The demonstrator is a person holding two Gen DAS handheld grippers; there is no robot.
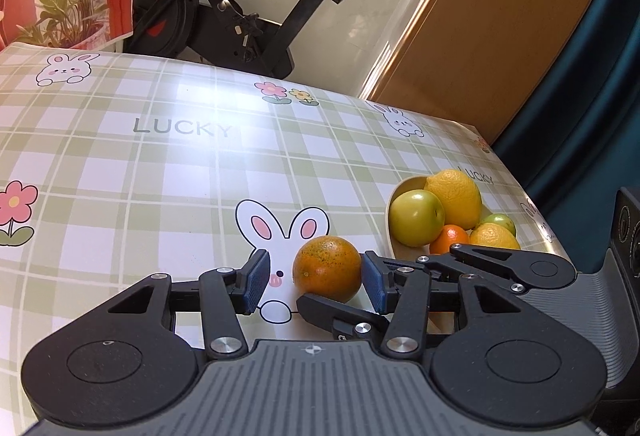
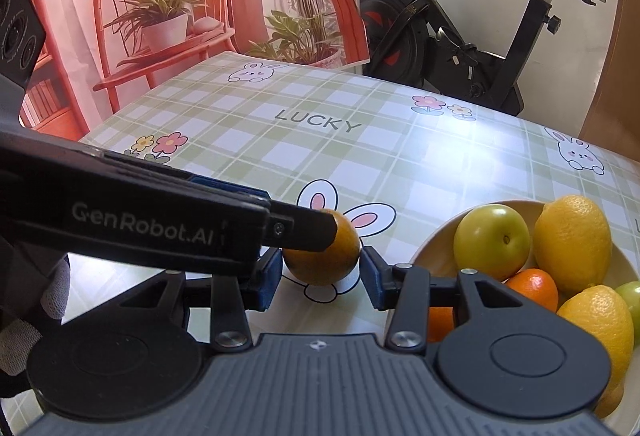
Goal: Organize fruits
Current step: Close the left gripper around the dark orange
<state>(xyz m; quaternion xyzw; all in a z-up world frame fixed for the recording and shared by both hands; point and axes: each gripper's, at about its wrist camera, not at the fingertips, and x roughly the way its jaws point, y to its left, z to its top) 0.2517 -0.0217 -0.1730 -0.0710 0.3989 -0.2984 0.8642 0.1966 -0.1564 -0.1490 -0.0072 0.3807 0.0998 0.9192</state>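
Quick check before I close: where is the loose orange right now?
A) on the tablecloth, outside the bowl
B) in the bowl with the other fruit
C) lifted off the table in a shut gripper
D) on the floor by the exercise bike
A: the orange sits on the tablecloth beside the bowl, between the open left gripper pads.

Table (image 1: 160, 163) cover: pale green-and-white plaid, pink-eared white bunnies, pink and yellow flowers, grey "LUCKY" lettering. Loose orange (image 1: 327, 269): deep orange, dark green speckles. Bowl (image 2: 436, 248): tan. Bowl fruit: yellow lemons (image 2: 572, 242), yellow-green apple (image 2: 491, 240), bright orange mandarin (image 2: 534, 288). Gripper pads (image 1: 256, 282): blue, frames black.
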